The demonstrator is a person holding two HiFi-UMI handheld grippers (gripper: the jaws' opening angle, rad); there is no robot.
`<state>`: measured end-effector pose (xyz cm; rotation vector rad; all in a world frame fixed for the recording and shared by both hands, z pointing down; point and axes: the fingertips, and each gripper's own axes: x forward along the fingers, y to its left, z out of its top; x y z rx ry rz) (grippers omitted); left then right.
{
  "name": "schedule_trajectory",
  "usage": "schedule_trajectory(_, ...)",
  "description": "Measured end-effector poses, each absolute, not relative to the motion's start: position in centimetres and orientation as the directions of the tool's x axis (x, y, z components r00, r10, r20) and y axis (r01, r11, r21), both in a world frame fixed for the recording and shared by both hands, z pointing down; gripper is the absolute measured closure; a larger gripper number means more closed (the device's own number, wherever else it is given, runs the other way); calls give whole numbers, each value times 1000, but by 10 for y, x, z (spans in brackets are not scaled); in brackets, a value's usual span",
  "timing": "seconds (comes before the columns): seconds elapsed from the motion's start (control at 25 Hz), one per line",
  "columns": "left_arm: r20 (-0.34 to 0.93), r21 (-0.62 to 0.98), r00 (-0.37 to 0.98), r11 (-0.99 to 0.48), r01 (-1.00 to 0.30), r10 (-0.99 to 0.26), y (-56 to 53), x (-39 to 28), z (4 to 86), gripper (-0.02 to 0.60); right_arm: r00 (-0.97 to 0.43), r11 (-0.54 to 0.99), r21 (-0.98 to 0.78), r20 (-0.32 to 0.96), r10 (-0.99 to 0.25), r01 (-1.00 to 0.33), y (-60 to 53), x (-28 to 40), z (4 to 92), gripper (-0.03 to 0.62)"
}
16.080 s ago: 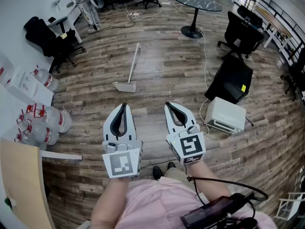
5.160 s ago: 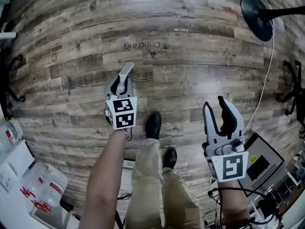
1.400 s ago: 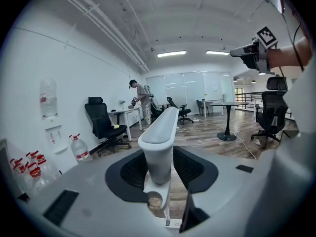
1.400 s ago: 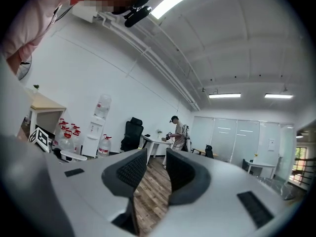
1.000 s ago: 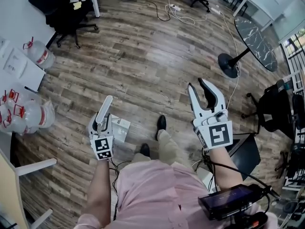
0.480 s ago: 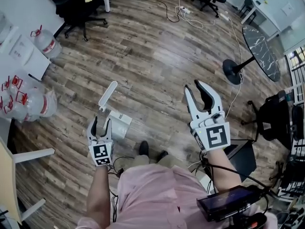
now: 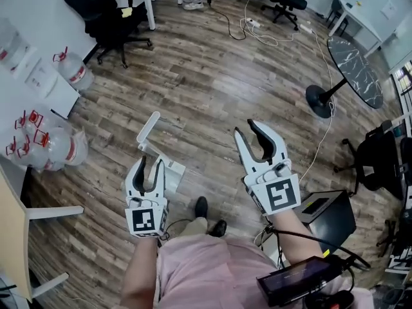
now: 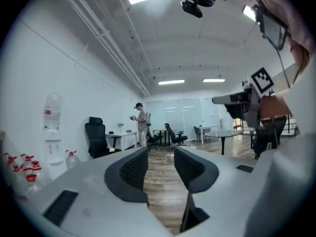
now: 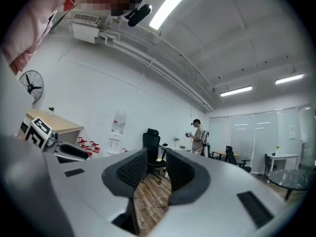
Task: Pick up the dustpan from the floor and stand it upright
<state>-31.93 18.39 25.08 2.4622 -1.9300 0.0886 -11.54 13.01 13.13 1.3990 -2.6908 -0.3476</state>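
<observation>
The white dustpan stands upright on the wood floor in the head view, its pan (image 7: 174, 172) down and its long handle (image 7: 149, 130) rising toward the camera. My left gripper (image 7: 151, 163) hovers just in front of the pan, open and empty, clear of the handle. My right gripper (image 7: 247, 131) is held up to the right, open with nothing between its fingers. In the left gripper view the left gripper (image 8: 160, 154) shows parted jaws with only floor beyond. The right gripper view shows the right gripper (image 9: 156, 158) likewise open. The dustpan does not show in either gripper view.
Water jugs (image 7: 45, 148) sit by the wall at left, with a desk corner (image 7: 13, 237) below them. A black office chair (image 7: 106, 11) stands at top left, and a round table (image 7: 351, 69) and a black box (image 7: 325, 212) at right. Cables (image 7: 257, 24) lie on the floor. A person (image 8: 141, 123) stands far off.
My left gripper let go of the dustpan handle, opened and drew back and up. The dustpan stays standing. My right gripper drifted slightly left.
</observation>
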Motion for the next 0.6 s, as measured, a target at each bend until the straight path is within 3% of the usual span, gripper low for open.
schedule_trajectory(0.24, -61, -26, 292, -291, -956, -954, 194, -253, 175, 513, -567, 545, 220, -47, -822, -809, 171, -97, 122, 486)
schedule_trajectory(0.44, -113, -32, 278, -276, -961, -954, 195, -219, 127, 532, -519, 492, 224, -75, -852, -841, 192, -67, 107, 567)
schedule_trajectory(0.6, -148, -61, 281, -275, -960, -948, 200, -200, 98, 549, -486, 460, 206, -92, -869, -863, 203, -49, 94, 592)
